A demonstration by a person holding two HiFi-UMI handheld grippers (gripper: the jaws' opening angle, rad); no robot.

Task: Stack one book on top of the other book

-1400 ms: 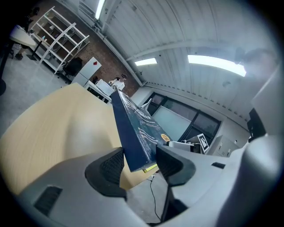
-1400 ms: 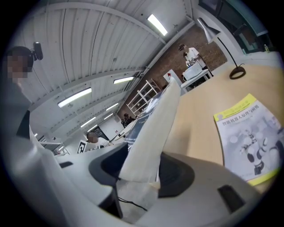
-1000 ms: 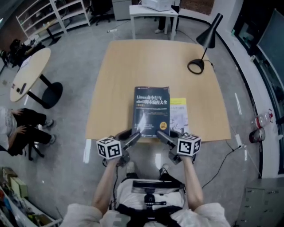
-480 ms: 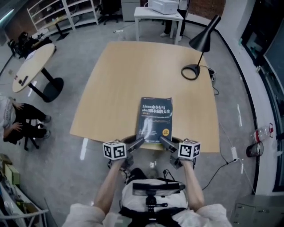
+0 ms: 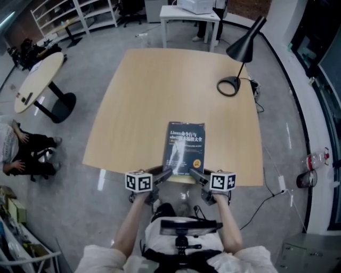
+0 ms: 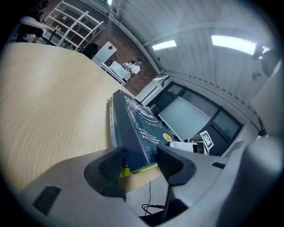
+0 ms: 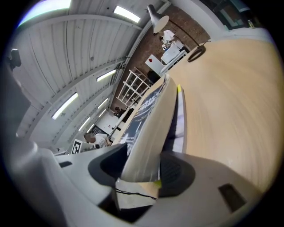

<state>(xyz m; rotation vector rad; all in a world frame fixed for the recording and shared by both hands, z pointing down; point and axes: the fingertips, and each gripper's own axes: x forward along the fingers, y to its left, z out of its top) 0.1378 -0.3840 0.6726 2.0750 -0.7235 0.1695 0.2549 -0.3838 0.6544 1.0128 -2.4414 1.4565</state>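
Note:
A thick dark blue book [image 5: 185, 145] lies flat near the front edge of the wooden table [image 5: 144, 96], on top of the other book. In the head view the lower book is almost wholly covered. Its yellow corner [image 6: 134, 168] shows under the blue book in the left gripper view, and its yellow edge [image 7: 178, 90] in the right gripper view. My left gripper [image 5: 166, 173] is shut on the blue book's near left corner [image 6: 133, 133]. My right gripper [image 5: 193, 172] is shut on its near right corner, across the cream page edge [image 7: 148, 137].
A black desk lamp [image 5: 238, 56] stands at the table's far right corner. On the floor to the left are a round side table [image 5: 37, 80] and a seated person [image 5: 21, 152]. A white table [image 5: 192, 10] stands behind, and a cable [image 5: 266, 197] runs along the floor at the right.
A second ago the blue book sat left of the yellow-white book, which showed beside it. Both grippers have lowered it and it now covers that book.

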